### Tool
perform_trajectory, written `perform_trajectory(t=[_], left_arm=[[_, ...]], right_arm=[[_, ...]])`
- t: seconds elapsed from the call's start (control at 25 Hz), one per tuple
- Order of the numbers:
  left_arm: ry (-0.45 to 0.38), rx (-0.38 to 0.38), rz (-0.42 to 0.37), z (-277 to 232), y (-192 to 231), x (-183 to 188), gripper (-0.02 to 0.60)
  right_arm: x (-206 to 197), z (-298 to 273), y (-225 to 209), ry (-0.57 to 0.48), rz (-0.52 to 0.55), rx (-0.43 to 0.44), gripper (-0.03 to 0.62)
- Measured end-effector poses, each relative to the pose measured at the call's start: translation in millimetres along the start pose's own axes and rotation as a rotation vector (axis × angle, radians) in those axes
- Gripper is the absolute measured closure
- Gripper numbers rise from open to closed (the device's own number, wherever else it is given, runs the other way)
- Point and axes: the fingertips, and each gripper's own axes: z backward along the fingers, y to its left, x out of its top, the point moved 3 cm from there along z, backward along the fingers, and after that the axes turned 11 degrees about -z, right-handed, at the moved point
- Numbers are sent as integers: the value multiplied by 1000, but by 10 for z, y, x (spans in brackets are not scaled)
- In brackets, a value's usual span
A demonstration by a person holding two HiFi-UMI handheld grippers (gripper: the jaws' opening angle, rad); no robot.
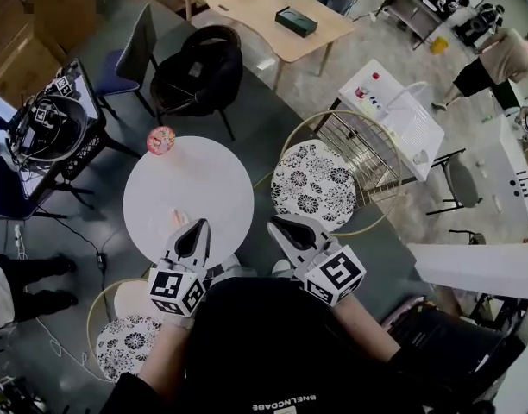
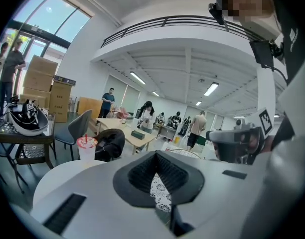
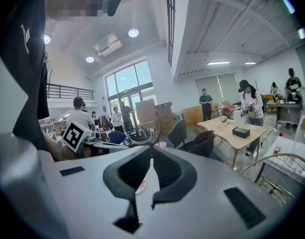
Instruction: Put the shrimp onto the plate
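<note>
A small pale pinkish thing (image 1: pixel 173 216), possibly the shrimp, lies on the round white table (image 1: pixel 204 175) just beyond my left gripper (image 1: pixel 195 228). That gripper is at the table's near edge with its jaws together and nothing between them. My right gripper (image 1: pixel 279 224) hovers off the table's right side, beside a patterned chair seat (image 1: pixel 314 184), also shut and empty. Through the right gripper's (image 3: pixel 151 149) jaw gap shows a pale round piece with a red edge (image 3: pixel 140 186); I cannot tell what it is. No plate is clearly in view.
A pink-lidded drink cup (image 1: pixel 160 140) (image 2: pixel 85 146) stands at the table's far left edge. A black chair (image 1: pixel 199 72) is behind the table, and a wire-framed chair (image 1: pixel 359 158) to the right. Another patterned seat (image 1: pixel 130 339) sits low left. People work at distant tables.
</note>
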Motion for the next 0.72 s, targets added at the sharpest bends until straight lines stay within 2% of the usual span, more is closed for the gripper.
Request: perform_trajectory(t=[0.24,0.72], left_arm=[[-36,-62,-53,-59,-473,331,575],[-57,-159,-97,-265,-1057,621,575]], right_arm=[[1,250,-126,-24,-35,-11,566],[-2,628,-383,-59,-85,-54,566]])
